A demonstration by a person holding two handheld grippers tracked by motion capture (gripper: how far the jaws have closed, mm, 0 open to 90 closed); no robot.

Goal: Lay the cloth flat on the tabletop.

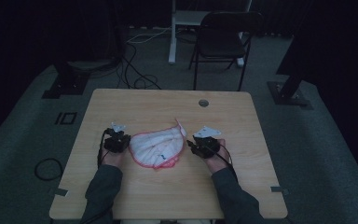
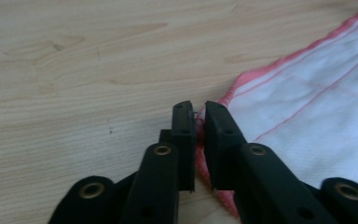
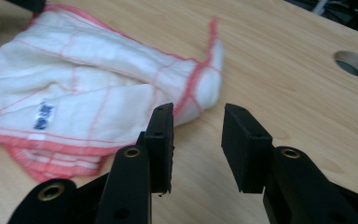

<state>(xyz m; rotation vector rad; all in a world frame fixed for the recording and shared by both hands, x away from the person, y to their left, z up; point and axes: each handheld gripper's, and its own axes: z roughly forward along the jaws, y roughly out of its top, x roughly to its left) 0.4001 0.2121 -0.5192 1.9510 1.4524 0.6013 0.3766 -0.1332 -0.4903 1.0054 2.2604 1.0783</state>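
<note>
I have the white cloth with the red hem (image 1: pixel 157 147) lying loosely folded on the wooden table (image 1: pixel 168 196), between my two tongs. My left tongs (image 2: pixel 199 108) sit low at the cloth's edge, jaws nearly together with a narrow gap; the red hem runs through that gap, but I judge the pads no longer pinch it. My right tongs (image 3: pixel 196 122) stand open with nothing between the jaws, the cloth just to their left and its upturned corner (image 3: pixel 213 46) just ahead. To me this looks like letting go after laying a fold, so the cloth stays flat.
</note>
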